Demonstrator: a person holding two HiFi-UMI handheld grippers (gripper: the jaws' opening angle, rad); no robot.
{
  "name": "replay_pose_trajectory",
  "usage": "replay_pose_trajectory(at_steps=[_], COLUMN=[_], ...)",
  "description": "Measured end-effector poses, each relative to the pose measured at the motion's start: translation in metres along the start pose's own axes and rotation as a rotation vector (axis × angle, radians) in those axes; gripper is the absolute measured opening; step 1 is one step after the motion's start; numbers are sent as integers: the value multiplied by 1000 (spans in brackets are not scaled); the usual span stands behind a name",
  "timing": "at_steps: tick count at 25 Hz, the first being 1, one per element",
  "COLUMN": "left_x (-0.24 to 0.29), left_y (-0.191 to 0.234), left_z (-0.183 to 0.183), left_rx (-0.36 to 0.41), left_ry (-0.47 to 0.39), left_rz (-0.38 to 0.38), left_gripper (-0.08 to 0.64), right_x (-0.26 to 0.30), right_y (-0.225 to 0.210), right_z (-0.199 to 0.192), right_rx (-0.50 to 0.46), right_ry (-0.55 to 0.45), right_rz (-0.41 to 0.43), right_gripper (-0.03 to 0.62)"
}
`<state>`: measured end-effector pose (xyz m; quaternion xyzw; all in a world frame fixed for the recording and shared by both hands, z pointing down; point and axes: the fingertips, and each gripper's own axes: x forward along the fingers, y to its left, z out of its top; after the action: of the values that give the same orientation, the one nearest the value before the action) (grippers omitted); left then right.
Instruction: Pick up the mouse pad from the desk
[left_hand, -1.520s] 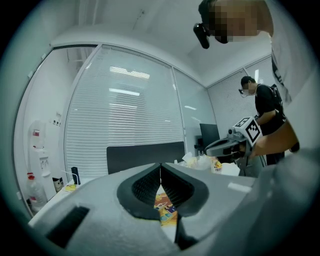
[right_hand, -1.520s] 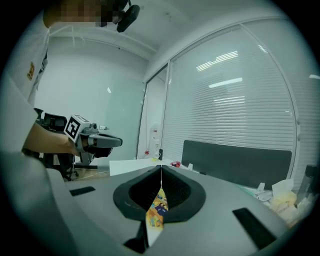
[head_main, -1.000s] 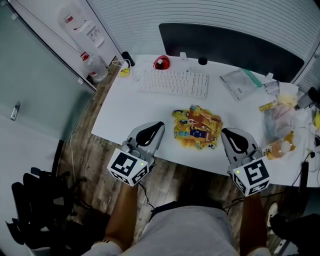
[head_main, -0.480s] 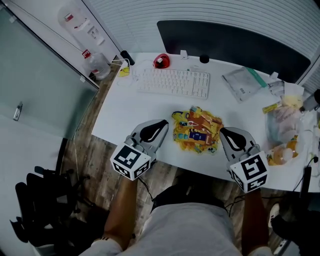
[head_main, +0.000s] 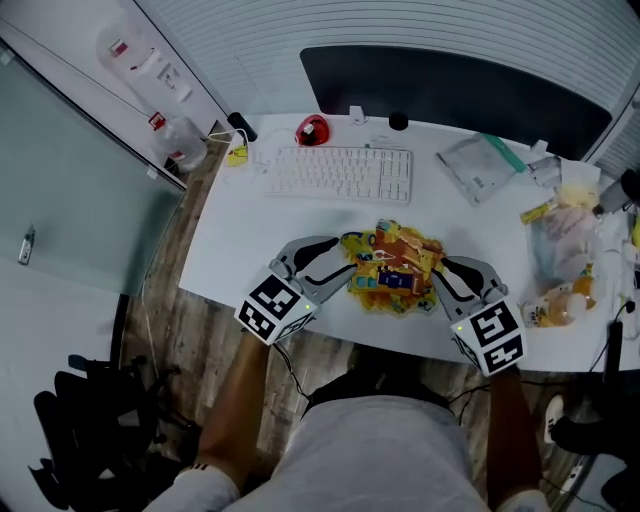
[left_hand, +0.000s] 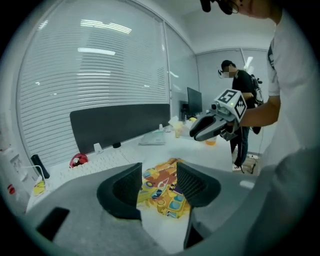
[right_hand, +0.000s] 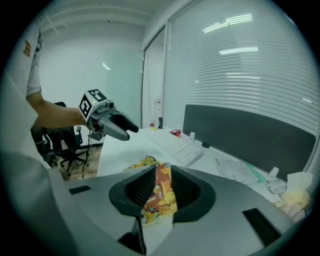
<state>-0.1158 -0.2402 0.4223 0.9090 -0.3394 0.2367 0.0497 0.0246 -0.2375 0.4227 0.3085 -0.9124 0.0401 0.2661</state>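
Mouse pad (head_main: 395, 268), the yellow-and-orange printed one, lies flat on the white worktop (head_main: 250, 230), near the front edge and well short of the keyboard (head_main: 340, 172). It has not been lifted.

Your left gripper (head_main: 338, 262) sits just beside the pad's left edge. Its fingers have just been opening and now stand apart with nothing between them. In the left gripper view the pad shows through the gap, ahead of the tips.

Your right gripper (head_main: 438, 283) is just beside the pad's right edge. Its fingers have only just parted and a narrow slot shows between them. They hold nothing, and the pad lies beyond the slot.

By my reading you are at the approach, with both grippers angled down toward the pad and no grasp made yet. The next move likely calls for:
- widening the right fingers further;
- working one finger under an edge of the thin, flat pad, since it offers little to pinch from above;
- closing on that edge before you raise it.
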Motion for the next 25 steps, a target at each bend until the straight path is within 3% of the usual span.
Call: replay_pose_trajectory(at_steps=[2,10,16,25], left_x=[7,29,42,60], left_y=[-1,7,16,25], left_z=[-8,-48,-74,-100], left_rx=[31,96,137,235], left_ry=[43,226,332,462], left_rz=[-50,-197,-260,-391], left_gripper=[238,325,380,426], right_x=[5,27,35,40], right_y=[0,13,12,17], right_z=[-8,-44,-71,-95], right_rx=[4,8,34,59], right_ry=[36,178,298,392], right_rz=[8,69,61,85], right_gripper=[125,245,282,295])
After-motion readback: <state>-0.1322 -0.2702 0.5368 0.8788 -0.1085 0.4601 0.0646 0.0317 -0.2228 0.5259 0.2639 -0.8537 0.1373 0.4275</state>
